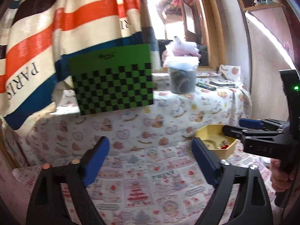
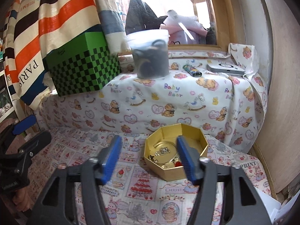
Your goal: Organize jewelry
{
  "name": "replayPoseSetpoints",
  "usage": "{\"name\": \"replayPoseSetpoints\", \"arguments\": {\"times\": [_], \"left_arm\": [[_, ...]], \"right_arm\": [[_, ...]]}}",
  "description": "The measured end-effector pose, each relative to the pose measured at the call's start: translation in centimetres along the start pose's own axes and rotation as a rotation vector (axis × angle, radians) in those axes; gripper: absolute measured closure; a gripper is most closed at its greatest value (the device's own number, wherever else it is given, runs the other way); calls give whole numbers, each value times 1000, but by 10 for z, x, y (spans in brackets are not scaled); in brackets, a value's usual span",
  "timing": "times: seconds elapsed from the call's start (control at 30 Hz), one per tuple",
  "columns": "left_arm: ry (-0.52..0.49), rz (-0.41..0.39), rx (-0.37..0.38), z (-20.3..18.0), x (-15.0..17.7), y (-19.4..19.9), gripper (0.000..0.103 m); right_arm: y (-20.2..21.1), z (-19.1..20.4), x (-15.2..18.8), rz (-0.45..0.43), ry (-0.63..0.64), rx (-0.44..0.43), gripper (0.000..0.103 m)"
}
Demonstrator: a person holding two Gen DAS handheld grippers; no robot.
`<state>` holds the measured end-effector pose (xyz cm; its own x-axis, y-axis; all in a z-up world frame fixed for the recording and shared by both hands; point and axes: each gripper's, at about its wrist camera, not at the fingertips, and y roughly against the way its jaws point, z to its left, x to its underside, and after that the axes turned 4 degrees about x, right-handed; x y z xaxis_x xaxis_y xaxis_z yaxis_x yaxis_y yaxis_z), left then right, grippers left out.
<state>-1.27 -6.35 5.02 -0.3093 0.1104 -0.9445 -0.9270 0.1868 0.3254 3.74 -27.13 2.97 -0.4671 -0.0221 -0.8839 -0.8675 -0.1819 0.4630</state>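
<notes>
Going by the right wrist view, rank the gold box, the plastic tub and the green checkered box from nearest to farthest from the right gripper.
1. Gold box: on the lower cloth, right at the open right gripper, by its right finger.
2. Plastic tub: on the raised ledge, straight behind.
3. Green checkered box: same ledge, off left; too close to the tub to call.

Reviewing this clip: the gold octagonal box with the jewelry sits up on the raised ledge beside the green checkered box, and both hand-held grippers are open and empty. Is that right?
Not quite. The right wrist view shows the gold octagonal box down on the lower cloth, in front of the ledge; the green checkered box is up on it. Both the left hand-held gripper and right hand-held gripper are open and empty.
</notes>
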Motion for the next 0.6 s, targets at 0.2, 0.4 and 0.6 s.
{"name": "replayPoseSetpoints", "arguments": {"times": [0.2,0.4,0.6], "left_arm": [[46,-13,-39,21,5,-3,5],[44,-80,-36,23,21,-2,2],[86,-120,-74,33,29,1,1]], "right_arm": [[5,8,6,-68,20,32,32],[5,15,15,-132,31,60,18],[12,13,17,-212,3,70,0]]}}
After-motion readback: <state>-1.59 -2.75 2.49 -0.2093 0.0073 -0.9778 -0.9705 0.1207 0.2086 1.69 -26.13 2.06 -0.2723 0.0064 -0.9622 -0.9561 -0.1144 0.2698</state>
